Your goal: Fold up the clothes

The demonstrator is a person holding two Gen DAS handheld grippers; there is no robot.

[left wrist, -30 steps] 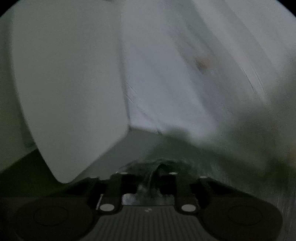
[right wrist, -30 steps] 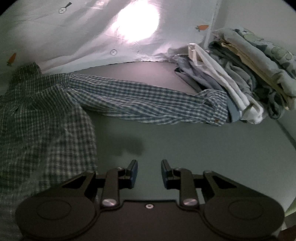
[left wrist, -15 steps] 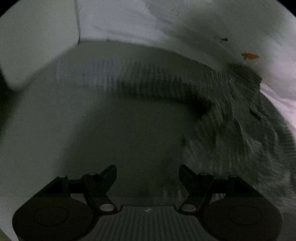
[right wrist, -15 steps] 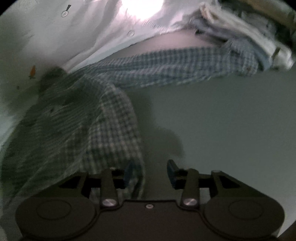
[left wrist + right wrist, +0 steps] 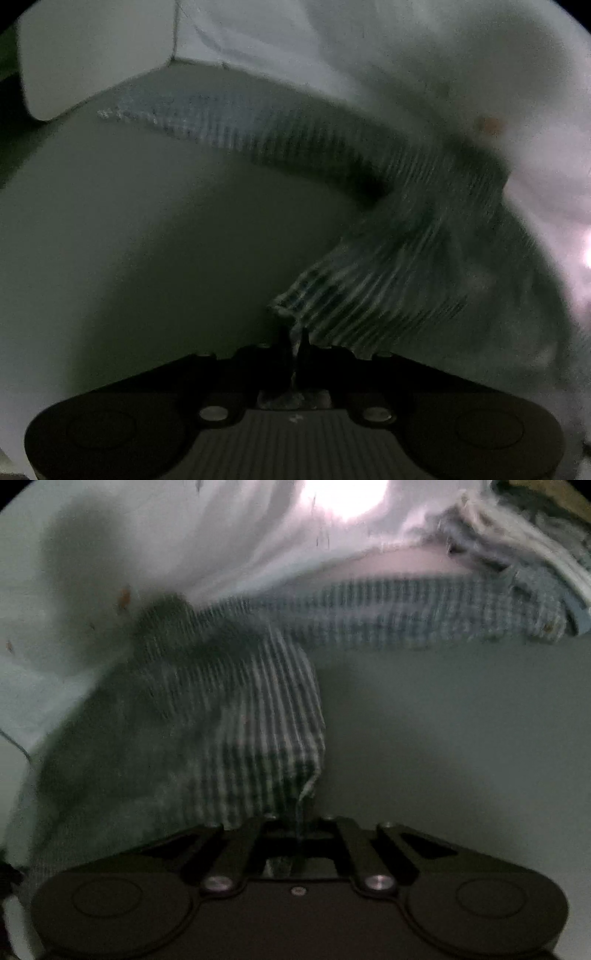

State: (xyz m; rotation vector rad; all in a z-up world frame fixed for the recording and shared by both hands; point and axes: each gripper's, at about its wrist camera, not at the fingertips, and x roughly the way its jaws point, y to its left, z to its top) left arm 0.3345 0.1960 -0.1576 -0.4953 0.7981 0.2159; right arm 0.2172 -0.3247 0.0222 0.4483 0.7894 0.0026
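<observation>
Left black two-finger gripper (image 5: 293, 345): fingers together, clamped on a hem corner of the green-and-white checked cotton shirt (image 5: 388, 280). Right black two-finger gripper (image 5: 300, 827): fingers together, pinching another edge of the same shirt (image 5: 236, 716). Shirt body spread on the grey-green table surface (image 5: 461, 738), sleeves running left and right. Far right: pile of mixed folded garments (image 5: 517, 550). Far: white printed sheet (image 5: 240, 539).

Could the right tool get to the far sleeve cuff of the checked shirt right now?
Probably not yet. The right tool is shut on the checked shirt hem. The table up to the cuff by the clothes pile is bare, but it must let go first.
</observation>
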